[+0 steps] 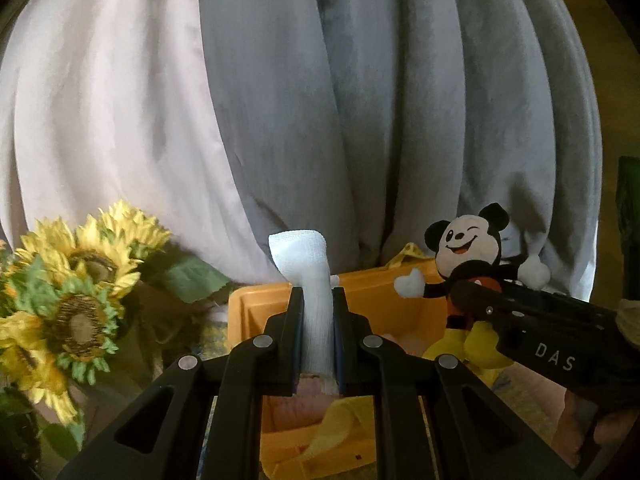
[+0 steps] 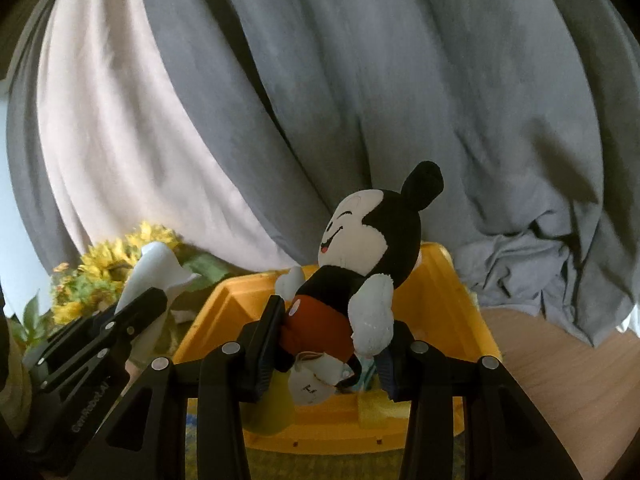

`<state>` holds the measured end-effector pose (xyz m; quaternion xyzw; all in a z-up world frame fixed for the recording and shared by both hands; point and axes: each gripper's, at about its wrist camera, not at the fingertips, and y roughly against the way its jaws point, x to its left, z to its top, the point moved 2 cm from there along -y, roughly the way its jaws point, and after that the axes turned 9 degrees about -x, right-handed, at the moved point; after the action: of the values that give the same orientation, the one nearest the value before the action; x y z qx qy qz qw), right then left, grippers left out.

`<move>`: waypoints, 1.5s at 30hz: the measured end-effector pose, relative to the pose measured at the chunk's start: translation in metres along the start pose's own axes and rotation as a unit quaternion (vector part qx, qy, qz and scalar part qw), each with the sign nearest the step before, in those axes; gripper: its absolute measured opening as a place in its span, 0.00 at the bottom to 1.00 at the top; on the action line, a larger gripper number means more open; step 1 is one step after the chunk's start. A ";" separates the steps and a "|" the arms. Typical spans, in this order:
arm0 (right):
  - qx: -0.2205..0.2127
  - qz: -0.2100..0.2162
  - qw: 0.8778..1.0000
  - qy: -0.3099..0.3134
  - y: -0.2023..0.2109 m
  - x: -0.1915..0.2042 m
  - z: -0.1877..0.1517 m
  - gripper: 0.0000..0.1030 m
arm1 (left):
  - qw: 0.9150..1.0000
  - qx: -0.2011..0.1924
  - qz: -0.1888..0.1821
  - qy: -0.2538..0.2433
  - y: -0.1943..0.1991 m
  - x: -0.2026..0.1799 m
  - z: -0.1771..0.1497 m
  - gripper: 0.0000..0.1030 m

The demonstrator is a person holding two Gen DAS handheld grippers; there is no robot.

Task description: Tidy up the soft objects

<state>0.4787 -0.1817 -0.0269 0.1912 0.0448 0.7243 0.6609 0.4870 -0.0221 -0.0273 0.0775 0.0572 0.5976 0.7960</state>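
We read two markings, both on gripper bodies. In the left wrist view, the white letters "DAS" stand on the black side of the right gripper [image 1: 460, 300], to the right of our own jaws. In the right wrist view, pale lettering runs along the black body of the left gripper [image 2: 156, 300], left of and below the jaws; it seems to read "GenRobot.AI", though blurred. A white tag [image 2: 310, 386] under the plush mouse [image 2: 360, 264], between the jaws, bears dark marks we cannot read.
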 end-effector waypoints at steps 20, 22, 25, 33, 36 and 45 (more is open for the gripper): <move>0.058 -0.036 0.997 -0.021 -0.059 -0.022 -0.020 0.57 | 0.997 0.067 0.003 0.027 -0.057 0.010 -0.024 0.63; 0.053 -0.052 0.997 -0.019 -0.057 -0.025 -0.017 0.60 | 0.997 0.069 0.005 0.027 -0.055 0.010 -0.023 0.63; 0.053 -0.061 0.997 -0.014 -0.052 -0.027 -0.013 0.61 | 0.998 0.064 0.009 0.023 -0.047 0.008 -0.019 0.71; 0.041 -0.085 0.995 0.011 -0.020 -0.026 -0.005 0.74 | 0.999 0.036 0.040 0.007 -0.008 0.003 -0.003 0.84; 0.038 -0.092 0.995 0.024 -0.003 -0.023 -0.003 0.75 | 0.998 0.023 0.058 -0.001 0.013 0.000 0.001 0.89; 0.021 -0.093 0.994 0.048 0.054 -0.008 0.000 0.80 | 0.996 0.002 0.087 0.004 0.078 -0.007 0.006 0.96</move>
<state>0.4280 -0.1959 -0.0114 0.1656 0.1094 0.6665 0.7186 0.4131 -0.0076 -0.0068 0.0818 0.0545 0.6644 0.7409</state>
